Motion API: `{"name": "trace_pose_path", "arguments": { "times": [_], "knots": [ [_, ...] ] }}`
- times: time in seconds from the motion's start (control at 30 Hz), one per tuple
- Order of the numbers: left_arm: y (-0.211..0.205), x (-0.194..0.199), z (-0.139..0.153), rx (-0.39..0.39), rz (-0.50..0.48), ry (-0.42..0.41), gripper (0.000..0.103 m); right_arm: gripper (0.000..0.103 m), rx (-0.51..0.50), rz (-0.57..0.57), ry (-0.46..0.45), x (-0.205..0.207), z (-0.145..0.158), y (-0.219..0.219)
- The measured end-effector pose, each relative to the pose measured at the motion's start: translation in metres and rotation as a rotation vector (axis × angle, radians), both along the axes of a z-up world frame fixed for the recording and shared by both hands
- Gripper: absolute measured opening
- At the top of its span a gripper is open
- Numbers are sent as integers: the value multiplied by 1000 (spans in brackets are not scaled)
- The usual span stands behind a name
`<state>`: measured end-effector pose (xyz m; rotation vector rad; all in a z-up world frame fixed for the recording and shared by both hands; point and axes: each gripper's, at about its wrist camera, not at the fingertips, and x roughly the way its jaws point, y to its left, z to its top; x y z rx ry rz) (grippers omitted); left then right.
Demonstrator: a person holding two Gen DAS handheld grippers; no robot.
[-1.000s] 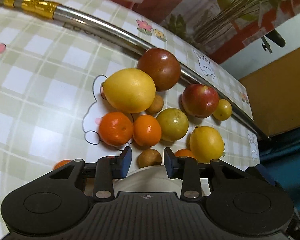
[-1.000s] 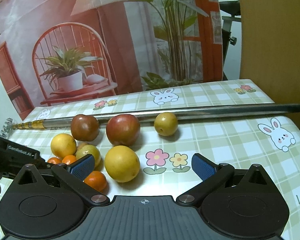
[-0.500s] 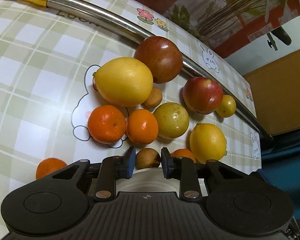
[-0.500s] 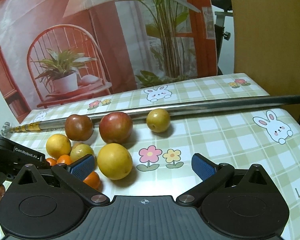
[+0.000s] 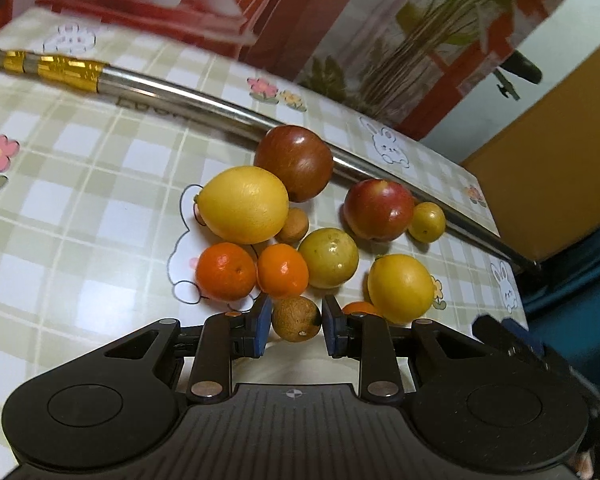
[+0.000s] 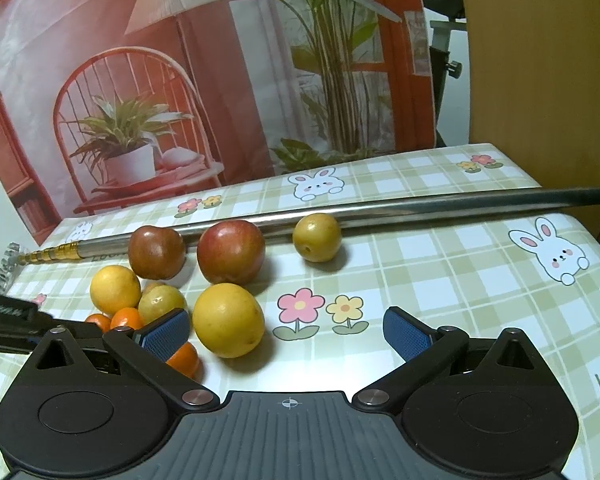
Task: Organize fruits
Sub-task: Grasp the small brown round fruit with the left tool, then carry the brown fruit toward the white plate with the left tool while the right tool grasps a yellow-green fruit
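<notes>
Several fruits are only partly visible. In the left wrist view an orange fruit [image 5: 358,307] peeks out behind the right finger of the left hand-held gripper [image 5: 293,323], most of it covered, and a small brown fruit [image 5: 293,225] is half tucked behind the large lemon [image 5: 244,205]. In the right wrist view the left hand-held gripper itself enters only as a dark body at the left edge, and its fingers are hidden there. A pale round shape below the held fruit in the left wrist view is too covered by the gripper body to identify.

The left hand-held gripper is closed to a narrow gap, its blue pads [image 5: 263,326] pressed on either side of a small round brown fruit [image 5: 296,319], which sits squarely between the fingertips. Just beyond it on the checked worktop [image 5: 80,208] lie two tangerines [image 5: 226,271] touching side by side, then a yellow-green fruit [image 5: 329,258], a second lemon [image 5: 400,283] to the right, and farther back a dark red apple [image 5: 294,168], a red apple [image 5: 378,209] and a small yellow fruit [image 5: 427,222] against a metal rod [image 5: 204,104].

The right hand-held gripper [image 6: 287,330] stands wide open and holds nothing. Its left pad is just beside the second lemon, with a tangerine partly hidden under that finger; its right pad is over bare worktop beside the printed flowers [image 6: 320,314].
</notes>
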<state>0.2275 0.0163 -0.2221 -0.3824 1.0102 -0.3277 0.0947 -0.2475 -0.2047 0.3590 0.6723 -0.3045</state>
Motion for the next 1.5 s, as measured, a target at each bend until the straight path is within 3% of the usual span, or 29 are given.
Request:
{"name": "trace_pose_path", "arguments": {
  "times": [0.3, 0.5, 0.6, 0.67, 0.83, 1.07, 1.5],
  "knots": [
    [8, -34, 12, 72, -41, -117, 29, 95, -34, 127, -22, 24, -9, 12],
    [12, -52, 16, 108, -72, -165, 29, 66, -139, 466, 14, 70, -11, 31],
    [16, -59, 19, 117, -75, -195, 29, 55, -202, 528, 40, 89, -11, 42],
    [18, -62, 19, 116, -71, -205, 29, 50, -186, 564, 36, 99, -10, 45],
    [20, -63, 16, 111, -66, -203, 29, 45, -175, 613, 51, 113, -15, 54],
    [21, -68, 14, 103, -65, -210, 29, 45, -34, 617, 94, 128, -27, 49],
    [18, -78, 10, 125, -71, -209, 29, 42, -43, 575, 108, 128, -26, 55]
  ]
}}
